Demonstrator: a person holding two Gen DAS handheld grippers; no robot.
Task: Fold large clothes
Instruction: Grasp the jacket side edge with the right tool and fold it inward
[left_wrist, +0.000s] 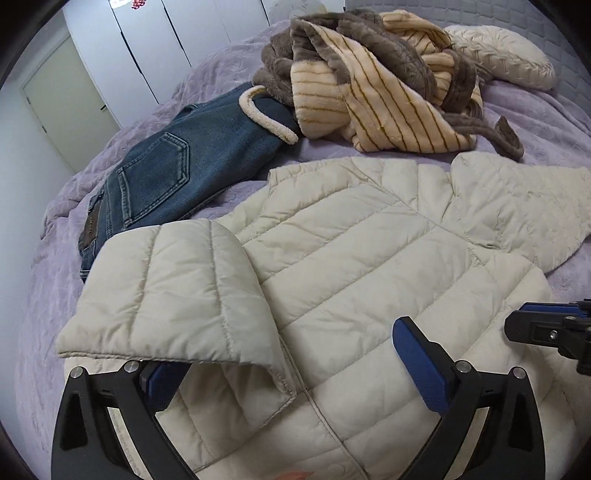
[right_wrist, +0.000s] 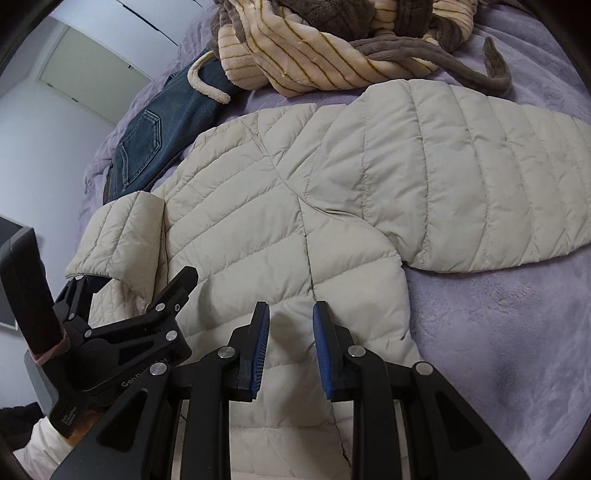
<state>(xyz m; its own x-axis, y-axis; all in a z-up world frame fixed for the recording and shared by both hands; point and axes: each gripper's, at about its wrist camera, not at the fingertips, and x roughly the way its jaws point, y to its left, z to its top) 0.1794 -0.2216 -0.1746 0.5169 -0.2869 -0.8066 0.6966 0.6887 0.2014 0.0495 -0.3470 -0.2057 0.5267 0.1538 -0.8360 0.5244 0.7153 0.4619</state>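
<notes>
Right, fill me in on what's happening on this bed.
A person with a claw in each hand is folding a cream puffer jacket spread on the purple bedspread. One sleeve is already folded in over the body; the left claw sits wide open at that sleeve's cuff. The right claw hangs open over the jacket's near edge, gripping nothing. The other sleeve still lies stretched out. Jeans and a striped fleece robe wait behind.

Lilac bed (left_wrist: 535, 122), white wardrobes (left_wrist: 155, 40) (door (left_wrist: 70, 107) shut).
</notes>
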